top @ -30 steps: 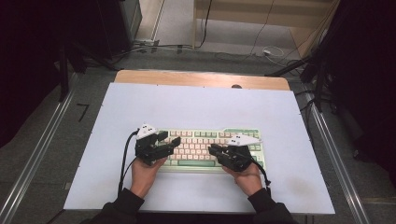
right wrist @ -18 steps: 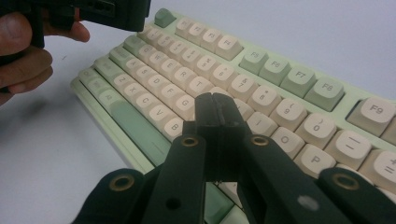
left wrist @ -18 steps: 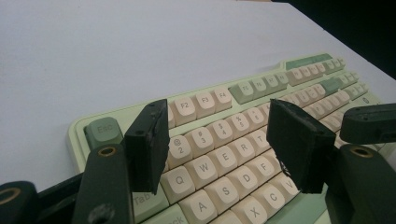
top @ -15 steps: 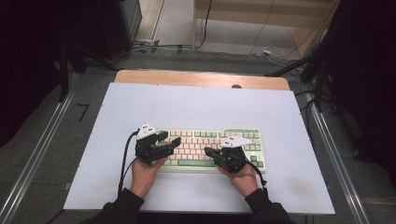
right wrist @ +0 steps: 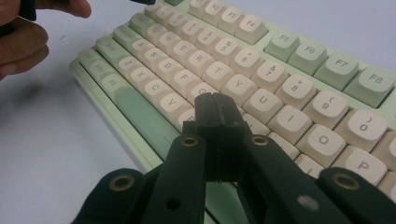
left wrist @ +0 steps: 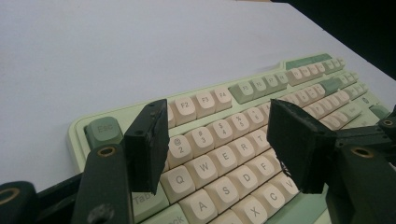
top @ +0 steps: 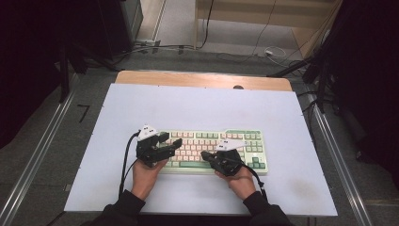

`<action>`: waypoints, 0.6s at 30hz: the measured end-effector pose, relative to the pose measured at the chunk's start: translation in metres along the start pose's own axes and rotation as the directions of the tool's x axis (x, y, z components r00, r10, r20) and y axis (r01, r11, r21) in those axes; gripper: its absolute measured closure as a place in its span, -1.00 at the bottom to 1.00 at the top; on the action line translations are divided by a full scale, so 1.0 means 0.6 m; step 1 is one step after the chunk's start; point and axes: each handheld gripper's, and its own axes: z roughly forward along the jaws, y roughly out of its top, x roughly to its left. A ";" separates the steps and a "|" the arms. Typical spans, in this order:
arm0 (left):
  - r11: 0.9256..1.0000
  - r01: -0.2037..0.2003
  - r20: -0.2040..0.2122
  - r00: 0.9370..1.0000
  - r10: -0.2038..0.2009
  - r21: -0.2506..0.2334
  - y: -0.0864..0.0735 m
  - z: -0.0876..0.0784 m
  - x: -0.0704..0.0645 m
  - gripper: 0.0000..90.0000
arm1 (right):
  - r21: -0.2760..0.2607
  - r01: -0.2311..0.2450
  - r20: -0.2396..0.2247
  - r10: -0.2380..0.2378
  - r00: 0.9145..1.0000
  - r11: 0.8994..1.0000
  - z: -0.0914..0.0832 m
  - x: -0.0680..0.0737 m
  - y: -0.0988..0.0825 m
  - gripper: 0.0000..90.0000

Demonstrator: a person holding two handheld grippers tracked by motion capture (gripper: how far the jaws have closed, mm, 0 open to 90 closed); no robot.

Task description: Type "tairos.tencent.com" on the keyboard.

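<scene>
High view shows the left gripper [top: 173,141] hovering with jaws apart and empty over the left end of the keyboard [top: 244,141], which lies flat near the front of the table [top: 197,103]. To its right, the right gripper [top: 204,154] has just closed on nothing above the middle keys. The keyboard looks rigid and fairly light, with keys that sink when pressed, so it is best held by its side edges.
</scene>
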 end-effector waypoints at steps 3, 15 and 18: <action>1.000 0.001 0.000 1.000 -0.001 0.000 0.000 0.000 0.000 -0.12 | 0.003 0.002 0.003 -0.002 1.000 1.000 0.001 0.000 0.000 0.94; 1.000 -0.002 -0.002 1.000 0.002 0.005 0.000 0.000 0.000 -0.12 | 0.012 0.001 0.013 -0.001 1.000 1.000 0.005 0.000 -0.002 0.94; 1.000 -0.002 0.000 1.000 0.002 0.003 0.000 0.000 0.000 -0.12 | 0.014 0.003 0.015 -0.003 1.000 1.000 0.006 0.000 -0.002 0.94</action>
